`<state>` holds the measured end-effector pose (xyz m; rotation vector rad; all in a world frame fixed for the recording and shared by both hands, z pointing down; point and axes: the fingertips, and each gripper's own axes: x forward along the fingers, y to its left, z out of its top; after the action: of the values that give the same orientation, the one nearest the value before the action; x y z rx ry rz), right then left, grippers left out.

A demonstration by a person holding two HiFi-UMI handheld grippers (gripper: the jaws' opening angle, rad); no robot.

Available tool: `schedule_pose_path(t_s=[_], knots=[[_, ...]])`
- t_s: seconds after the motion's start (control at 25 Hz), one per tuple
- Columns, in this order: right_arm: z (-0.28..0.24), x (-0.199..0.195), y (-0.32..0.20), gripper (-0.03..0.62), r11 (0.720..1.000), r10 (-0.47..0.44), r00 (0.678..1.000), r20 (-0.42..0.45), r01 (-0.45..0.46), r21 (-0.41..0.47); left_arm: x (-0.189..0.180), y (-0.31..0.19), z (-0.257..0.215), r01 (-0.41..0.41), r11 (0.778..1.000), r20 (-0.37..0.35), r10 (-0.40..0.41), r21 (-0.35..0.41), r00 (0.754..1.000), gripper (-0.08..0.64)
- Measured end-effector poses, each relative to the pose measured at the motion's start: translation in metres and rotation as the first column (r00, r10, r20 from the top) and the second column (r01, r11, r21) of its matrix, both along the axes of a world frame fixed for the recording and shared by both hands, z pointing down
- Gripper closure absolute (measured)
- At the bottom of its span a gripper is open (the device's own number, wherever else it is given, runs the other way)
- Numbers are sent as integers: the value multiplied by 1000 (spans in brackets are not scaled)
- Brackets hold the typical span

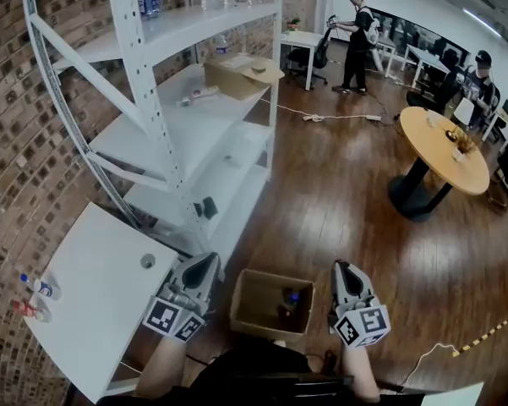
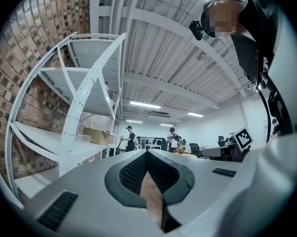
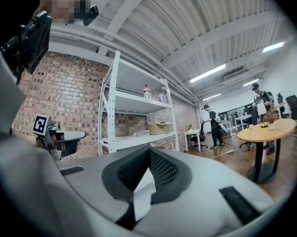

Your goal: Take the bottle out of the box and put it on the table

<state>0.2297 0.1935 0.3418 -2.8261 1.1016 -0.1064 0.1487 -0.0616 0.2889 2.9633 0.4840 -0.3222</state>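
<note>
Dark wooden flooring runs the length of this brick-walled room, and on it, right in front of the person, sits an open cardboard box. The bottle, showing a blue cap, lies inside that box toward its right side, with neither claw touching it. The left claw hangs just beside the box's left wall and the right claw just beside its right wall, so the box lies between them. Both point away from the person, out over the floor. Seen along its own jaws, the left claw is clenched, pads together with nothing between them; the right claw is likewise clenched and empty. Off to the person's left stands a white bench, carrying two small bottles at its far left edge. Beyond the bench rises a white metal shelving rack against the brick wall, with another cardboard box on one shelf.
</note>
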Motion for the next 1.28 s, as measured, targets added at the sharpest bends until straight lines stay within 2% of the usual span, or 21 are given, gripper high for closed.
schedule_pose_path(t_s=[0.28,0.48,0.6,0.84,0.96,1.28], knots=[[16,21,73,591,994,106,994,27,-106,-12,48,53,12,-61,998,4,61,13,998,558],[16,20,83,591,988,154,988,27,-153,-24,63,63,25,-111,994,29,111,1,993,558],[20,12,78,591,982,187,982,42,-185,-33,68,62,36,-144,989,52,145,-21,988,558],[44,-10,53,591,975,216,972,97,-210,-71,66,66,63,-208,978,124,208,-10,970,558],[73,-18,36,591,972,228,964,139,-217,-92,64,68,90,-237,972,175,232,4,957,558],[163,-33,-13,591,976,193,953,234,-164,-141,67,76,166,-330,944,287,318,-9,904,558]])
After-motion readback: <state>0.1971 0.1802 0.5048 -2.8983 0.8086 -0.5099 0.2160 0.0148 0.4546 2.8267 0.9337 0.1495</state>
